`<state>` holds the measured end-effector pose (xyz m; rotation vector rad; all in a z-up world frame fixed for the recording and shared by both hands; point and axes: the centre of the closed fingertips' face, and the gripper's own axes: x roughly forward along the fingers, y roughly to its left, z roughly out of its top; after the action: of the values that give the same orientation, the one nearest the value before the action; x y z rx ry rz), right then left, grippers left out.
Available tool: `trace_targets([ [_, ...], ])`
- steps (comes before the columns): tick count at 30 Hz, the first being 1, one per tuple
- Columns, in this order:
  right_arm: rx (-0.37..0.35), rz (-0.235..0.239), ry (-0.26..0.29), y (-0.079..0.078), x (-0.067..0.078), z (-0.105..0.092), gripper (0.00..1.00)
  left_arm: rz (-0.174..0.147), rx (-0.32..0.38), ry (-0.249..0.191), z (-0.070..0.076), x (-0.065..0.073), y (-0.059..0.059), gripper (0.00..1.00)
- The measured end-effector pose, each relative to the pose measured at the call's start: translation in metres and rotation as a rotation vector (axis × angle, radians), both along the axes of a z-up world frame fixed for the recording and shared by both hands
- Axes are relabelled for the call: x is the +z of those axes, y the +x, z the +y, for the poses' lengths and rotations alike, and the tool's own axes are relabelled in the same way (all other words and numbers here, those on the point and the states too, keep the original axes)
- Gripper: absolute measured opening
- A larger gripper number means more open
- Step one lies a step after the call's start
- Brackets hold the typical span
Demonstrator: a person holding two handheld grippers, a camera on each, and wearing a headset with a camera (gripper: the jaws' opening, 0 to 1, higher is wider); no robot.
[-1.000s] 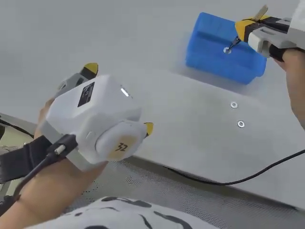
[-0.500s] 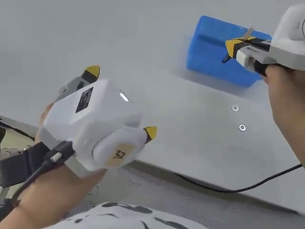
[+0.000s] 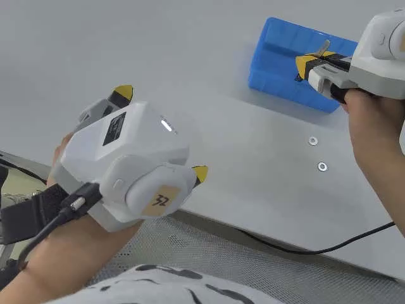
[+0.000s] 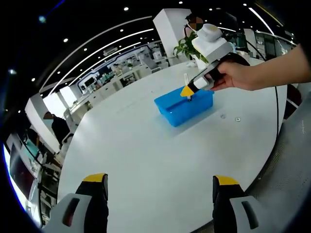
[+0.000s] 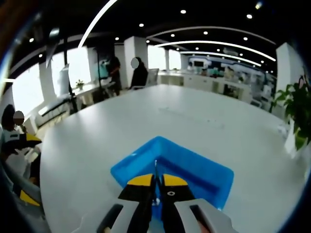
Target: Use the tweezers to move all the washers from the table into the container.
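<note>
Over the blue container [image 3: 278, 54]: right gripper [image 5: 156, 181], jaws pinching tweezers [image 5: 155, 167], tips possibly empty. Head view: two washers [image 3: 313, 140] on worktop [image 3: 190, 76]. Left gripper [image 4: 160, 182], jaws spread.

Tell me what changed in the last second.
The right gripper, shut on the tweezers, carried a washer over the blue container; the tips now look bare, so it was probably dropped in. Two washers on the table stayed put.
</note>
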<state>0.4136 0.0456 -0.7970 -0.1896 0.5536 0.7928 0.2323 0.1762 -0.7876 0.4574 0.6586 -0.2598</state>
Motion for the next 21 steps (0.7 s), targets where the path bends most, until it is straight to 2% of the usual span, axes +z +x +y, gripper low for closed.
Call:
trace_targets([
  [6,-0.002,-0.03,-0.003,-0.003,0.002,-0.001,0.02,-0.002,-0.002,0.003,0.0,0.001,0.0,0.91],
  [10,-0.035,0.019,0.029,-0.004,0.002,-0.003,0.03,-0.005,-0.006,0.004,-0.001,0.001,0.0,0.91],
  [12,-0.036,0.023,0.027,-0.002,0.003,-0.004,0.03,-0.008,-0.006,0.003,-0.001,0.002,0.0,0.91],
  [16,-0.028,-0.012,0.026,-0.004,0.015,-0.003,0.03,-0.002,-0.008,0.002,-0.001,0.0,0.0,0.9],
  [21,-0.03,-0.049,0.043,-0.009,0.039,-0.012,0.03,-0.007,-0.009,-0.002,-0.001,0.001,0.0,0.9],
])
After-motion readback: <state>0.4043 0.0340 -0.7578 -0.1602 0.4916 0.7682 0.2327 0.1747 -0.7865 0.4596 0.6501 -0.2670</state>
